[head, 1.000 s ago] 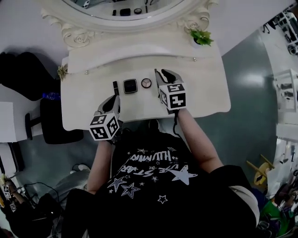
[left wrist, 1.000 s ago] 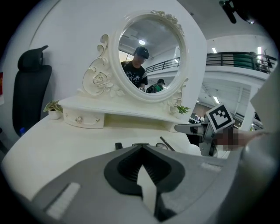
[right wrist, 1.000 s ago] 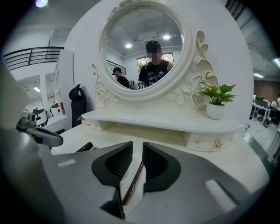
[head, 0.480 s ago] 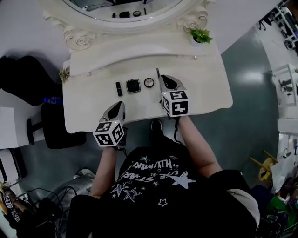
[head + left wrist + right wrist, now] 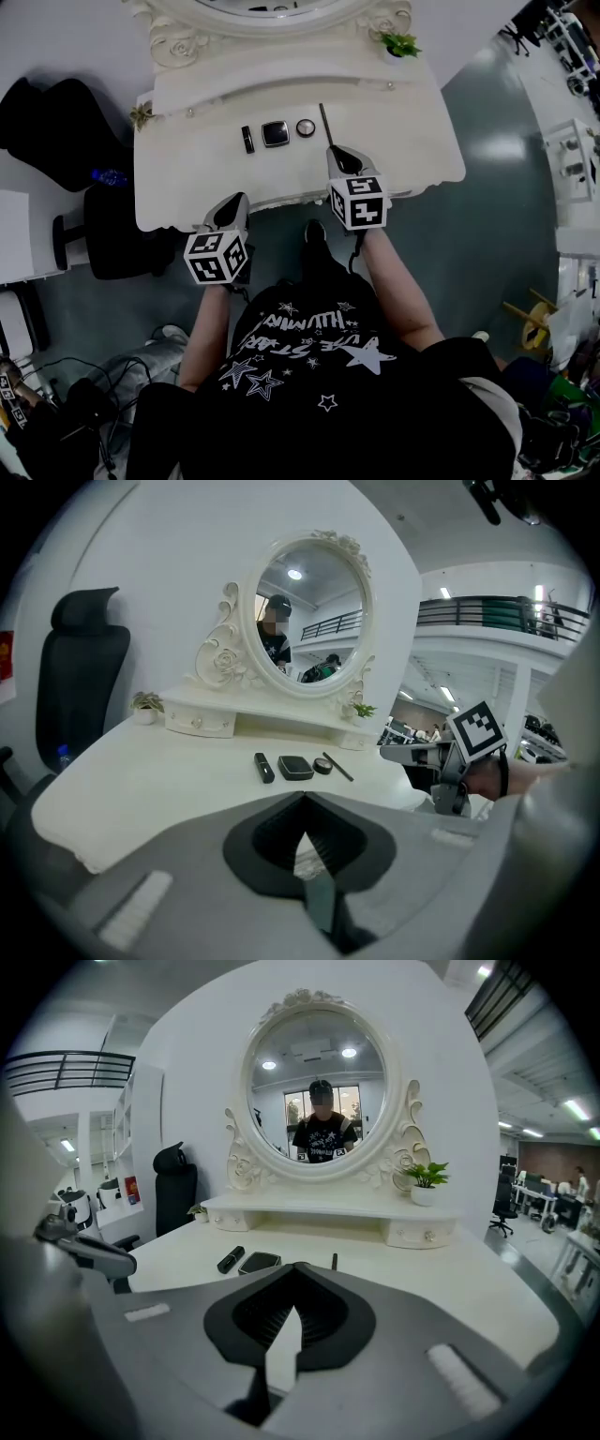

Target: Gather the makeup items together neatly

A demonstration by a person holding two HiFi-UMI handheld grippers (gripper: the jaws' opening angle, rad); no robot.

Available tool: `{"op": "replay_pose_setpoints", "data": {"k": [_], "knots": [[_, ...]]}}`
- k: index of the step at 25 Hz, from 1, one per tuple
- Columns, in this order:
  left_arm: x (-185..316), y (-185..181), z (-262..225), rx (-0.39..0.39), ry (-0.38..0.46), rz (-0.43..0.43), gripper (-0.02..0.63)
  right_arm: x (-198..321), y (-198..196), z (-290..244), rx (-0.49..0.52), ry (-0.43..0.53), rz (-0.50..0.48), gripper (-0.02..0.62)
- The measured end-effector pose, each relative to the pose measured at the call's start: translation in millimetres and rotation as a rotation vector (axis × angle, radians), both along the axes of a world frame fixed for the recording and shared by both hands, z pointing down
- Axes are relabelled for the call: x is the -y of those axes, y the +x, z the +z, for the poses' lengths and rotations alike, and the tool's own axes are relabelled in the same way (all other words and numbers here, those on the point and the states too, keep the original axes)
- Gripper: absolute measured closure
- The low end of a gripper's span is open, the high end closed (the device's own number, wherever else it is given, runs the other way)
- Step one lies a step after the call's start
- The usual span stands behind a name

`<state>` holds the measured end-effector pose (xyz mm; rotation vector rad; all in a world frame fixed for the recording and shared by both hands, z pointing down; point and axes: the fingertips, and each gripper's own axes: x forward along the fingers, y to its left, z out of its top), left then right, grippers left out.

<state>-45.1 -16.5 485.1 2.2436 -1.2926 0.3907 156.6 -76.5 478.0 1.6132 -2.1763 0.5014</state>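
We hold both grippers on the side of the white dressing table (image 5: pixel 403 141) that lies away from the oval mirror in its carved white frame (image 5: pixel 305 611). Our left gripper (image 5: pixel 238 200) sits at the table edge farthest from the mirror. Its jaws are pressed together at the tips with nothing between them, as its own view shows plainly. Our right gripper (image 5: pixel 339 152) reaches a little further over the tabletop toward the mirror. Its jaws are likewise drawn fully together and carry nothing.

The makeup items lie in a short row on the tabletop in front of the mirror, between it and our grippers. From the mirror's left side to its right, as we face it, we see four things:
- a short black lipstick tube (image 5: pixel 247 139)
- a flat black square compact with a glossy lid (image 5: pixel 275 133)
- a small round dark pot (image 5: pixel 306 127)
- a thin black pencil (image 5: pixel 324 123)

They rest close beside one another, each with a sliver of white table showing between. The pencil lies slanted, with one end toward the mirror and the other toward our right gripper. That gripper's tips are near the pencil's end but apart from it.

A small green potted plant (image 5: pixel 401 44) stands at the mirror's right foot.
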Motion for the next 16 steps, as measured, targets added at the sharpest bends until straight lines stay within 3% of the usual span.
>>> {"op": "replay_pose_setpoints", "data": {"k": [16], "knots": [[-111.8,-48.6,14.2,0.08,-0.011,-0.072,0.606,-115.0,-27.5,3.8,0.041,0.025,0.041,0.568]]}}
